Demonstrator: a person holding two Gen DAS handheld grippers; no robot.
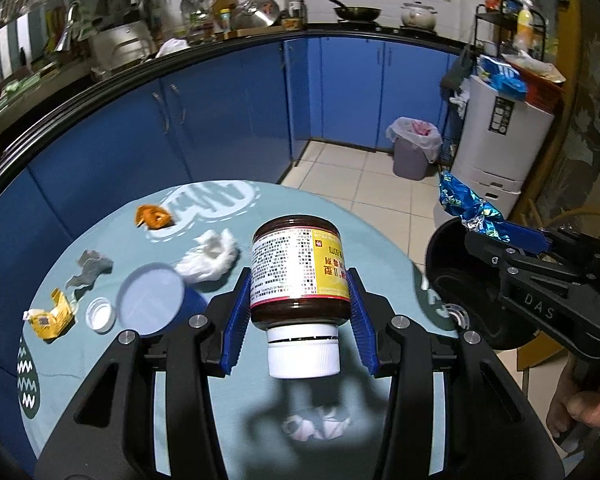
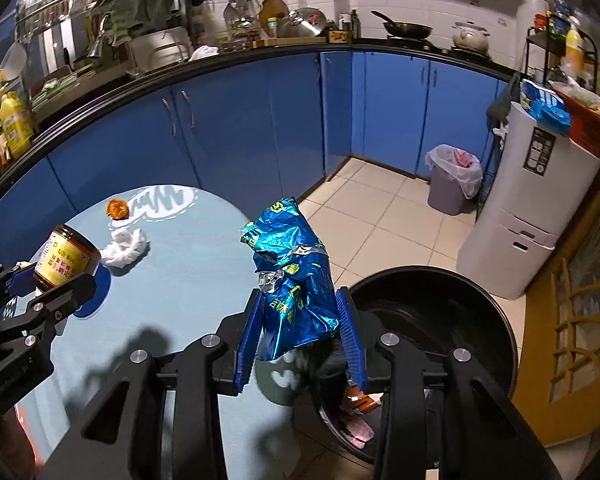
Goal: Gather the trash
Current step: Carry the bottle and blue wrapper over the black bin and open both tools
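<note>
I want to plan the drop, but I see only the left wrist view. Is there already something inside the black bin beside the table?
Observer: Yes. The right wrist view looks into the black bin; some orange and pink scraps lie at its bottom.
Operator: Is the wrapper over the bin now?
Observer: Only partly. The blue foil wrapper, held in the right gripper, hangs at the bin's near rim, still partly above the table.
Operator: Does my bottle have a second label side?
Observer: The brown bottle shows a yellow label with red text from that side.
</note>
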